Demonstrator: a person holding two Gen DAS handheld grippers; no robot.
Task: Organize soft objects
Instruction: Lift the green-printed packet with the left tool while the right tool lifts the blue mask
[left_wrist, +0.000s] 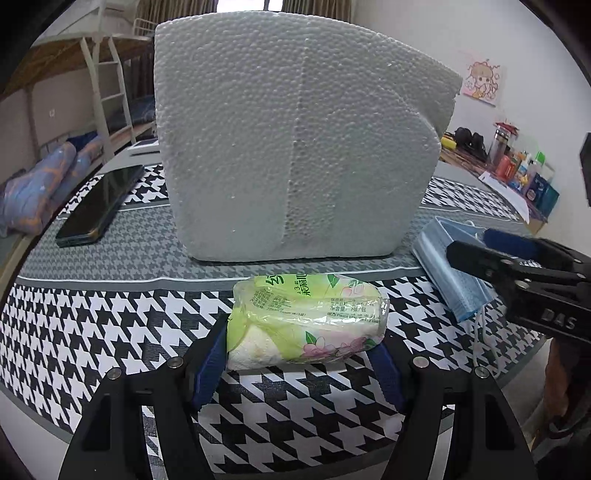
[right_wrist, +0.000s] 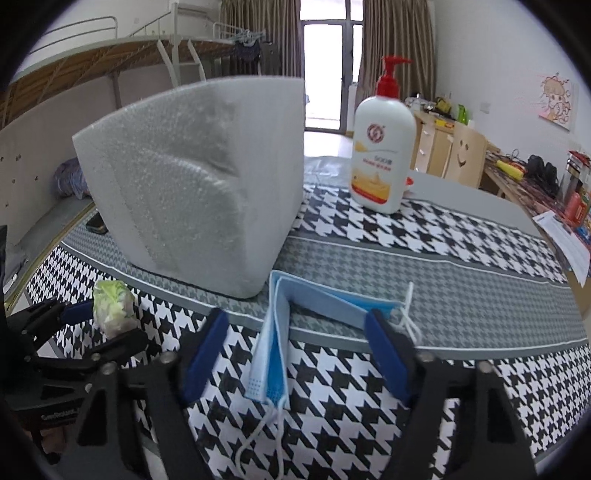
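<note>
We take the white foam block (left_wrist: 295, 136) as our landmark; it stands upright on the houndstooth tablecloth (left_wrist: 92, 325), the biggest thing here and light and crumbly by the look of it. Behind it, to its right in the right wrist view, stands a pump bottle (right_wrist: 384, 147); a dark phone (left_wrist: 99, 205) lies flat to the block's left.

Just in front of the block's right corner lie the blue face masks (right_wrist: 280, 332), a folded stack with white ear loops trailing. We judge them thin, floppy and apt to fan apart, so we would pinch across the whole stack near the fold, not by a loop. Our right gripper (right_wrist: 295, 350) straddles them, its blue pads standing clear of the stack on both sides, so it holds nothing yet.

In front of the block's middle sits the tissue pack (left_wrist: 306, 321), soft paper in slick film, light and squashable. Our left gripper (left_wrist: 303, 363) has it across its width, both pads against its ends; a gentle squeeze should do.
</note>
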